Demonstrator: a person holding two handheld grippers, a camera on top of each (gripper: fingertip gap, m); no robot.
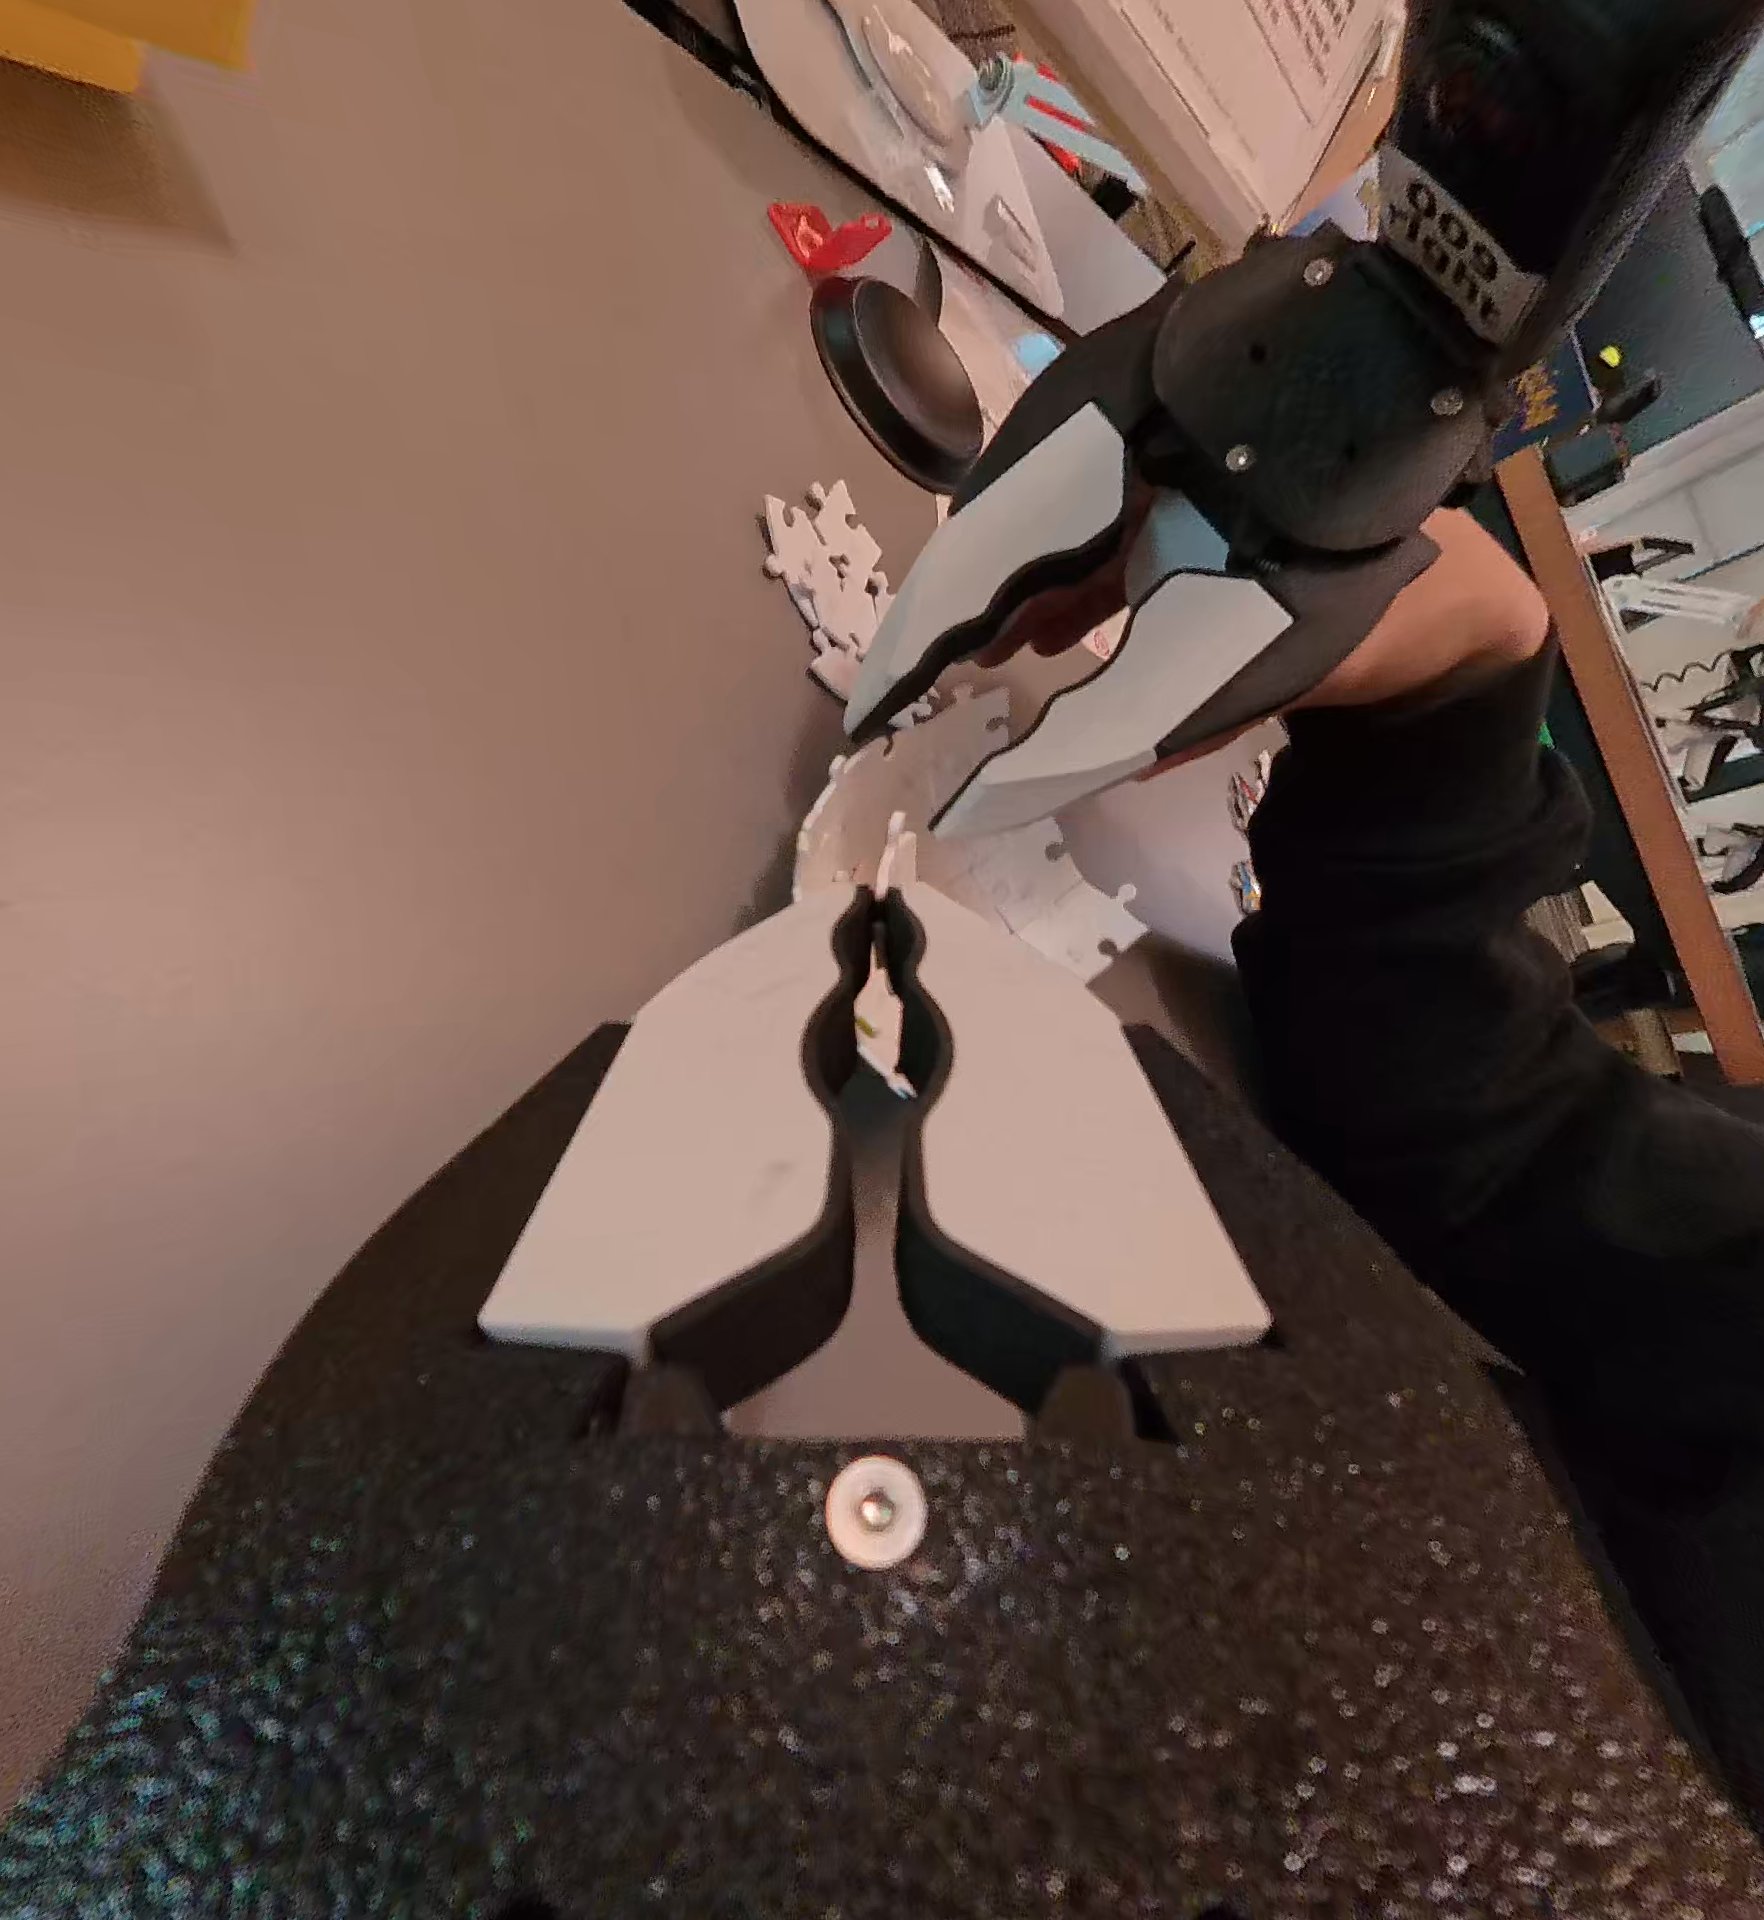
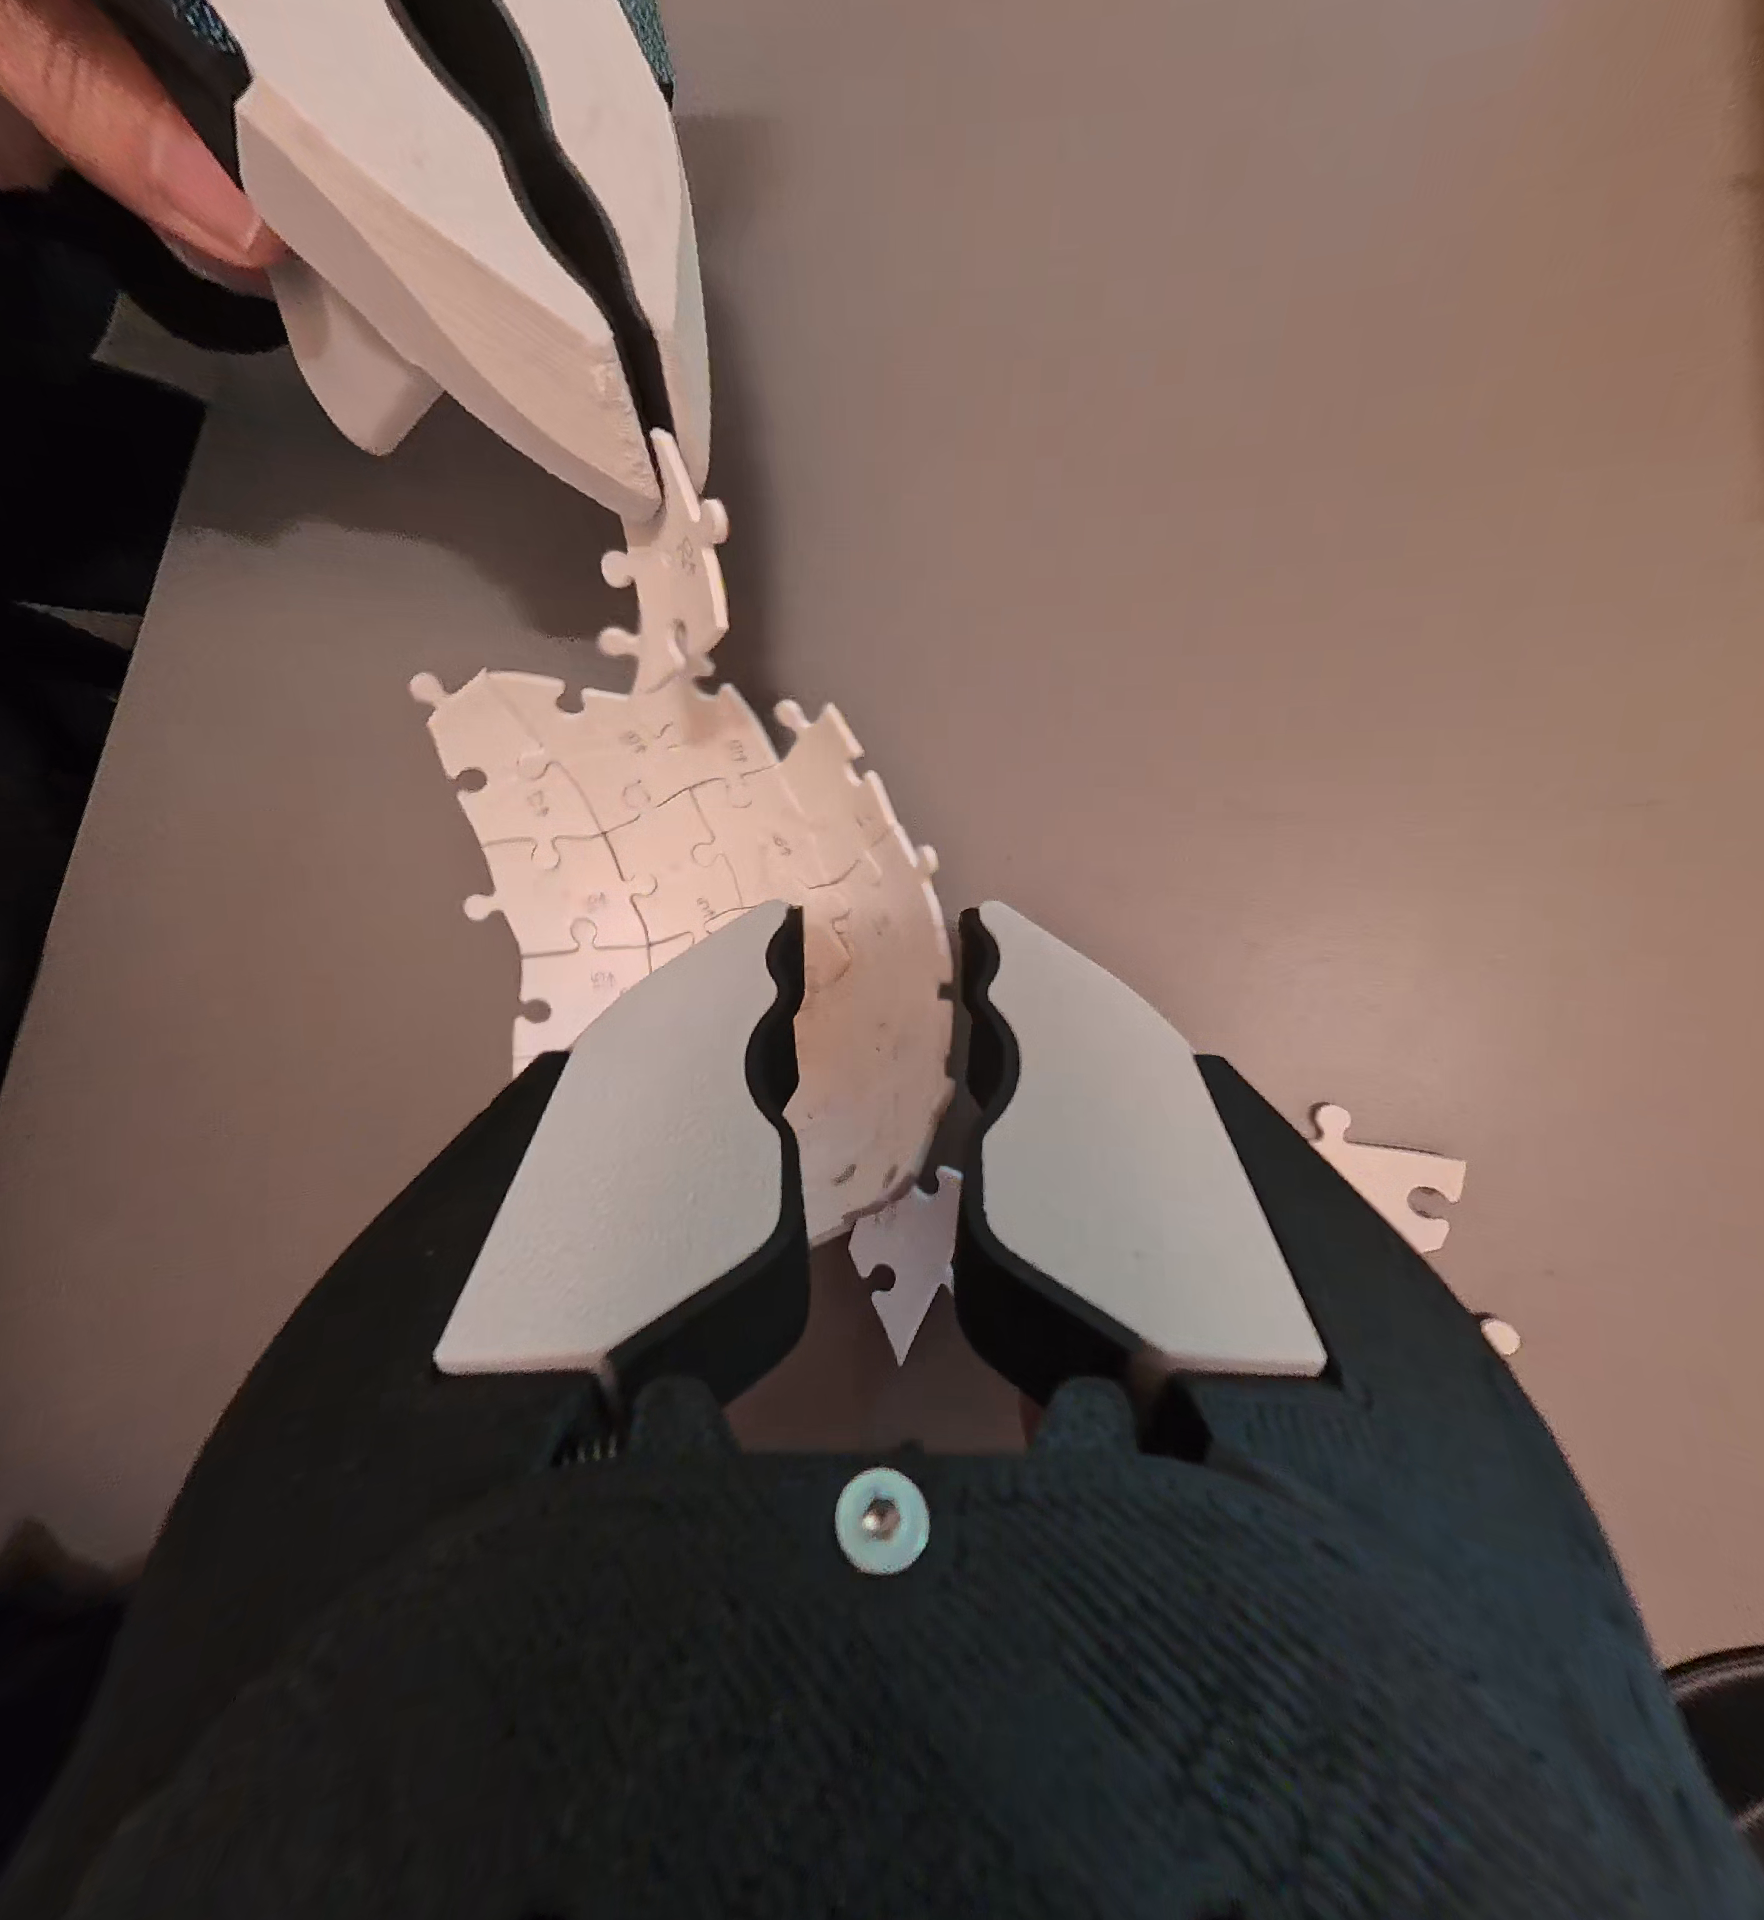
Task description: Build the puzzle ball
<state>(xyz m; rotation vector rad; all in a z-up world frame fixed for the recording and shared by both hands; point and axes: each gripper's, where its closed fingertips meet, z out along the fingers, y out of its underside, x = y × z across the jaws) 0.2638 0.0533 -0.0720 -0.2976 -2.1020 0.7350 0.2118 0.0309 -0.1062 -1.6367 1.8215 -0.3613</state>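
White puzzle piece (image 1: pixel 883 997) sits pinched between the pressed fingers of my left gripper (image 1: pixel 876 914) in the left wrist view; my right gripper (image 1: pixel 904 779) hovers beyond, spread. In the right wrist view, my right gripper (image 2: pixel 883 920) is spread around the curved assembled puzzle section (image 2: pixel 712 852) on the table (image 2: pixel 1273 520); the left gripper (image 2: pixel 654 468) clamps its top piece.

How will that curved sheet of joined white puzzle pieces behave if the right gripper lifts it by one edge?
The joined puzzle section looks thin, so it is probably light. It is held only by interlocking tabs, so it may flex or pop apart at the seams. The left gripper pinching its top piece should help steady it; the right gripper is open around its edge.
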